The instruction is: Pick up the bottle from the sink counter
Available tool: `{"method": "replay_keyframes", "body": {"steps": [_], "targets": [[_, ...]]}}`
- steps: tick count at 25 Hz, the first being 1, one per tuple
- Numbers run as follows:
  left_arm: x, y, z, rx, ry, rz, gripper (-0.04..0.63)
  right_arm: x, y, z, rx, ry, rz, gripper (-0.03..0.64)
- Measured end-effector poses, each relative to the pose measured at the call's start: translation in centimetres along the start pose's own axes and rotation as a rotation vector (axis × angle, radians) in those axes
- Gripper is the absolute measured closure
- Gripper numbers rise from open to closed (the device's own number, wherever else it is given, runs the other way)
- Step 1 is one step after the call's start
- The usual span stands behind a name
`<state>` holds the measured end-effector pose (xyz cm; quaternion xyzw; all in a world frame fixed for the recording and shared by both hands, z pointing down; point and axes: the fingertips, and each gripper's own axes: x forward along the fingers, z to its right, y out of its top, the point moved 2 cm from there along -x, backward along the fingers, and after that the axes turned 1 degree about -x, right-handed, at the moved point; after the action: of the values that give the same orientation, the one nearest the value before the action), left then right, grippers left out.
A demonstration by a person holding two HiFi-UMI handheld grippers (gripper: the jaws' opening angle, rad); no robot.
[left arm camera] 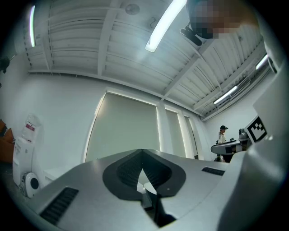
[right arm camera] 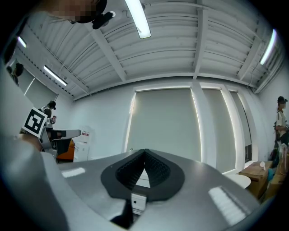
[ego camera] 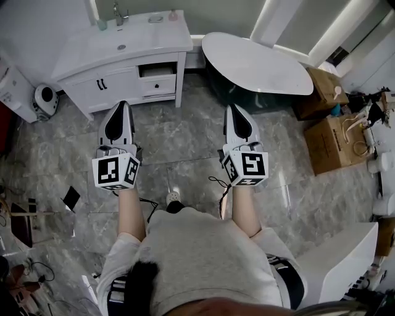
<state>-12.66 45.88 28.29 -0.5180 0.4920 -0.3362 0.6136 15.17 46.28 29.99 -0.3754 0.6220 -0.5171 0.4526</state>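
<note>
**Entry: bottle pick-up, approach stage, nothing in hand**

- Left tool [ego camera: 123, 106]: clenched, pads meeting at the tip, nothing between them. Held out over the grey marble floor [ego camera: 185, 142].
- Right tool [ego camera: 235, 111]: likewise clenched and empty, level with the left and well apart from it.
- Sink worktop [ego camera: 139, 40]: white vanity top, well ahead of both tools, with a faucet [ego camera: 117, 12] at the back edge.
- Bottle [ego camera: 173, 15]: taken to be the small pinkish item at the back right corner of the worktop, just beside a soap dish [ego camera: 155, 18]. It is too small to be sure. A teal cup-like item [ego camera: 100, 24] stands near the back left corner.
- Attitude of bottle: appears upright, long axis vertical, top pointing at the ceiling. No spout or label direction can be made out.
- Step in hand: judged to be the walk-up, with no reach yet made.
- Next move calls for: closing on the vanity front, releasing one tool's jaws, and bringing them level around the bottle's sides. The right tool is the nearer to that corner.
</note>
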Motion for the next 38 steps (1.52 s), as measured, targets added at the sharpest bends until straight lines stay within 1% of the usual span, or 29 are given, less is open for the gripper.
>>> {"method": "replay_keyframes", "body": {"steps": [4,10,15,18,24,29,38], "targets": [[1.6,-0.5,-2.1,0.003,-0.01,-0.007,0.588,2.3,-0.4,-0.8,0.0,-0.008,0.007,0.606],[4.3,-1.0,-4.9,0.006,-0.025,0.003,0.588,5.8,-0.9,-1.8,-0.003,-0.016,0.018,0.606],[5.6,-1.3,-6.1,0.004,-0.039,0.005,0.588,7.2,-1.3,-2.1,-0.007,-0.025,0.015,0.606],[6.3,-1.7,-6.9,-0.013,-0.035,0.011,0.588,8.0,-1.8,-2.2,-0.011,-0.027,0.006,0.606],[8.1,-2.8,-7.4,-0.038,-0.038,-0.003,0.588,9.9,-2.5,-1.4,-0.011,-0.03,-0.01,0.606],[10.5,-3.6,-8.5,-0.031,-0.028,0.0,0.588,13.1,-3.3,-0.6,-0.007,-0.013,0.001,0.606],[18.5,-4.2,-11.0,-0.005,0.007,0.02,0.588,22.1,-4.0,2.7,0.002,0.022,0.03,0.606]]}}
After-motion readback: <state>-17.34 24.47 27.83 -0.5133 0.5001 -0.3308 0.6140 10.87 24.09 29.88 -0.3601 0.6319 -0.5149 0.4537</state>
